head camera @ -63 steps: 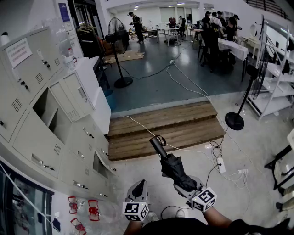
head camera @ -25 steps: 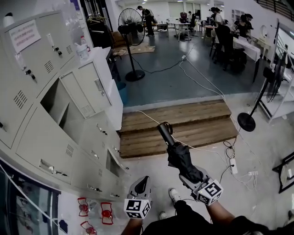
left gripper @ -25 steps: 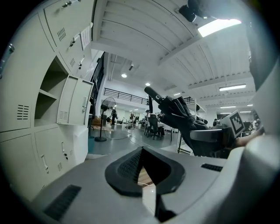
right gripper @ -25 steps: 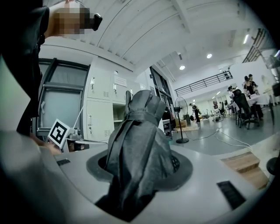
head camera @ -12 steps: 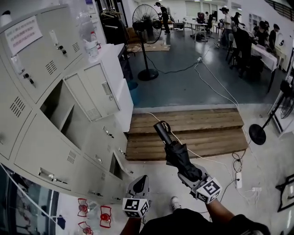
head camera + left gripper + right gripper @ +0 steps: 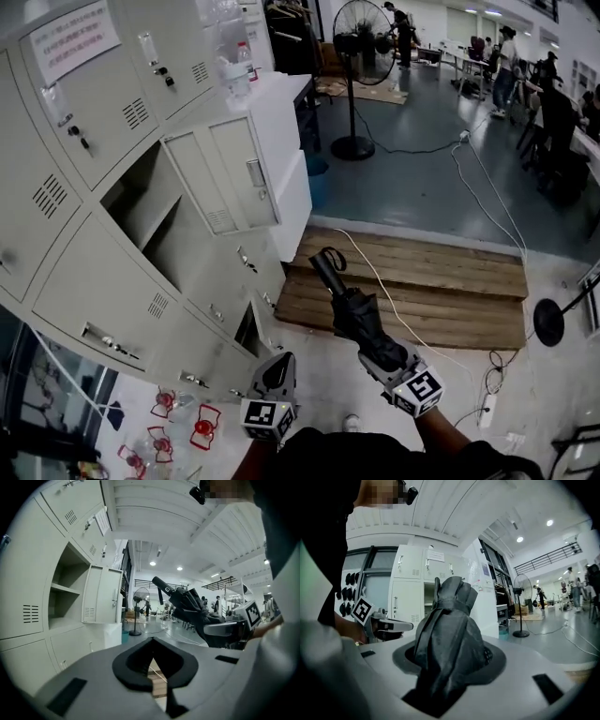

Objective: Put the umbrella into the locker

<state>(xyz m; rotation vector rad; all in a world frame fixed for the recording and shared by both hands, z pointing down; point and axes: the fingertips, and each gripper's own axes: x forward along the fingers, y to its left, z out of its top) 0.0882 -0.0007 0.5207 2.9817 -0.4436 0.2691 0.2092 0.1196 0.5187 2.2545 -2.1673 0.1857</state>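
My right gripper [image 6: 375, 351] is shut on a folded black umbrella [image 6: 349, 314], which juts forward and up with its handle end toward the lockers. The umbrella [image 6: 447, 630] fills the right gripper view between the jaws. An open locker compartment [image 6: 155, 211] with a shelf inside sits at the left, its door [image 6: 234, 178] swung out to the right. My left gripper [image 6: 284, 360] hangs low beside the locker bank, shut and holding nothing. In the left gripper view the umbrella [image 6: 187, 603] is at the right and the open locker [image 6: 65, 597] at the left.
A wooden step platform [image 6: 422, 281] with a white cable across it lies ahead. A standing fan [image 6: 354, 141] is beyond it, and another stand's base [image 6: 548, 322] is at the right. Red items [image 6: 202, 427] lie on the floor by the lockers. People work far back.
The view has swung toward the lockers, which now loom closer at the left. Both grippers have travelled that way, and the umbrella stays in the right gripper.
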